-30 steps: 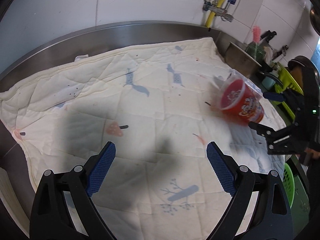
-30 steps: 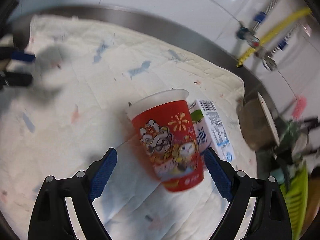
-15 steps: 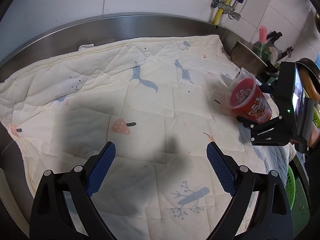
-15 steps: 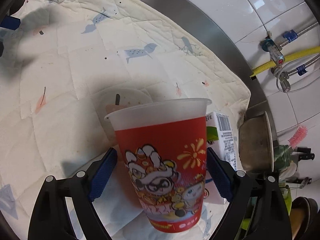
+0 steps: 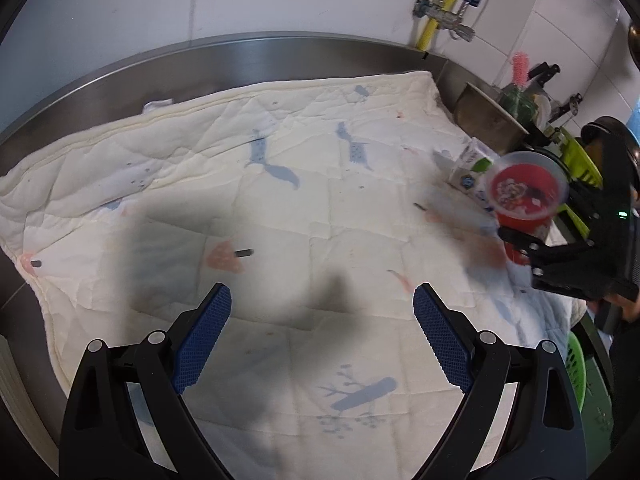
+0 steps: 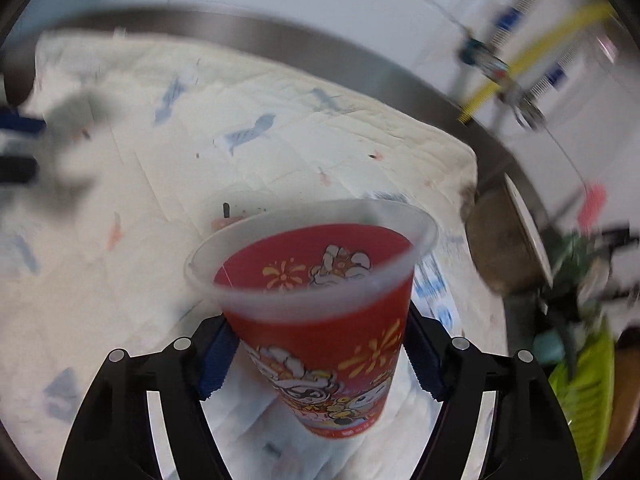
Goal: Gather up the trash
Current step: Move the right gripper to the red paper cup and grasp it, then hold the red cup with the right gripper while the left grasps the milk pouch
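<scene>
My right gripper (image 6: 320, 356) is shut on a red plastic cup (image 6: 320, 320) with cartoon prints and a clear rim, and holds it above the quilted cloth. In the left wrist view the cup (image 5: 524, 196) and right gripper (image 5: 532, 248) are at the far right. A small milk carton (image 5: 470, 168) lies on the cloth behind the cup; it also shows in the right wrist view (image 6: 434, 284), mostly hidden. My left gripper (image 5: 322, 340) is open and empty over the cloth's near middle.
A white quilted cloth (image 5: 240, 168) covers a steel counter with a raised back rim (image 5: 240, 56). A metal pot (image 5: 488, 120), a yellow pipe (image 5: 436, 12) and a green basket (image 6: 584, 392) stand at the right, off the cloth.
My right gripper has closed on the red cup and lifted it, tilting its mouth toward the camera. The left gripper has stayed open over the cloth, shifting only slightly.
</scene>
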